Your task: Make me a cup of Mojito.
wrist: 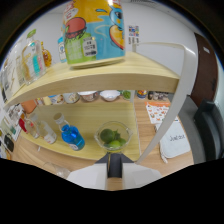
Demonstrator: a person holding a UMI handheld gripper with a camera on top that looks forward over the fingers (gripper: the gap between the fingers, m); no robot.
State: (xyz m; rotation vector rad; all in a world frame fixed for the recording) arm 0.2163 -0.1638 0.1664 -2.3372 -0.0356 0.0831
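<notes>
A clear glass bowl (113,136) holding green limes stands on the lower wooden shelf (90,150), just ahead of my fingers. To its left a blue bottle (73,136) leans, with clear glass bottles (42,131) further left. My gripper (114,164) sits low in front of the bowl, a short gap short of it. Its dark fingertips meet in the middle with nothing between them.
An upper wooden shelf (100,75) carries a large colourful cartoon canister (95,32) and clear bottles (30,60) at its left. Small bowls (100,95) line the back beneath it. A white shelf post (182,85) stands right, with papers (172,142) on the table beyond.
</notes>
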